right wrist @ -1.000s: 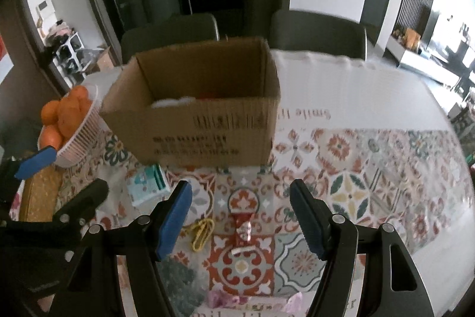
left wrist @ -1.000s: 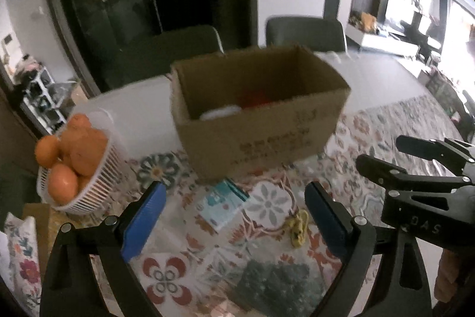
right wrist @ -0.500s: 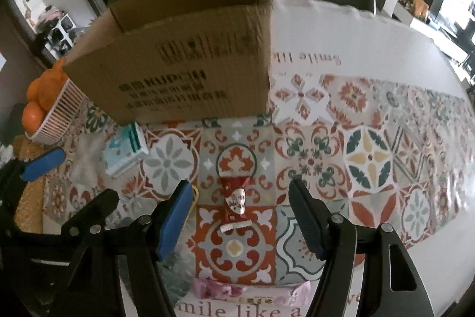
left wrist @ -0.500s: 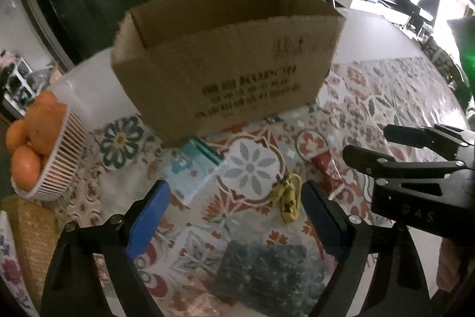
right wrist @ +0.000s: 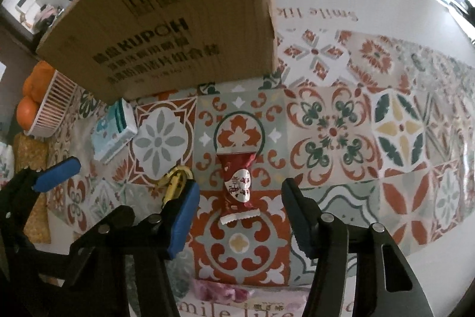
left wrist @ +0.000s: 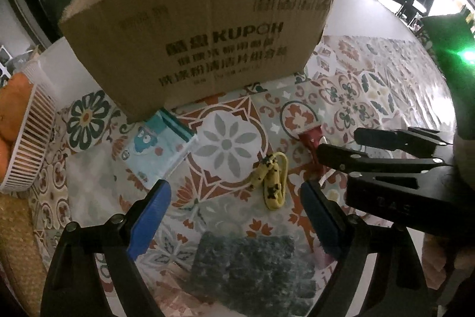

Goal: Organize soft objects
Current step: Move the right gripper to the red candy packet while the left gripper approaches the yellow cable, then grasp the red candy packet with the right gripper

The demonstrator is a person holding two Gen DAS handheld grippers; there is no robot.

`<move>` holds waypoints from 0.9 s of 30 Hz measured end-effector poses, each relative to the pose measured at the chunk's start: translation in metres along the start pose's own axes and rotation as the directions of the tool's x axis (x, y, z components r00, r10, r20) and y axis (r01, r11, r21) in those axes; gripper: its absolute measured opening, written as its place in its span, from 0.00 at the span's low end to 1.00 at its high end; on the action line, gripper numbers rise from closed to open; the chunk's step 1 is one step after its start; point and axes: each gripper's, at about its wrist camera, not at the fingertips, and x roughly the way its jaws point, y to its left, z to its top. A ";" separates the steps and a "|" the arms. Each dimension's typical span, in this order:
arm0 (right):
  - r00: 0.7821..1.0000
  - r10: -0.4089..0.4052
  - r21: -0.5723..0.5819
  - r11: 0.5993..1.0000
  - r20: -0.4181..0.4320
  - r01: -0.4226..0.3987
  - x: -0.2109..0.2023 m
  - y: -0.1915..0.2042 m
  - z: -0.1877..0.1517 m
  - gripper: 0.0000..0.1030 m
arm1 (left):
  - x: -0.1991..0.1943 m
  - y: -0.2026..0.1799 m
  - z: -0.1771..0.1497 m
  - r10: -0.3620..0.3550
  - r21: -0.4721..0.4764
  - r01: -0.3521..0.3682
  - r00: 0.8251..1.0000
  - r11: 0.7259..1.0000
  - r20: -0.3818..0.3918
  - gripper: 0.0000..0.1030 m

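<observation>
Looking down at my patterned table (right wrist: 332, 132), I see the cardboard box (left wrist: 196, 34) standing at the back, a grey scrubby pad (left wrist: 252, 269) under my left claw (left wrist: 234, 216), which hangs released. My right claw (right wrist: 237, 213) is closing around the red wrapped candy (right wrist: 237, 183), pads not touching it.

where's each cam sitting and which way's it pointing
Left wrist: on the left gripper, tilted steeply down at the yellow hair tie; the right gripper intrudes.
Right wrist: on the right gripper, aimed down at the red candy, jaws closing around it, not touching.
Shared: cardboard box, tissue pack, candy, tie.
</observation>
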 end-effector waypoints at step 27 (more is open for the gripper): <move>0.998 -0.013 0.025 1.000 -0.057 0.015 0.041 0.002 0.011 0.24 | 0.021 -0.005 0.003 -0.042 -0.009 0.042 0.996 0.999 -0.076 0.84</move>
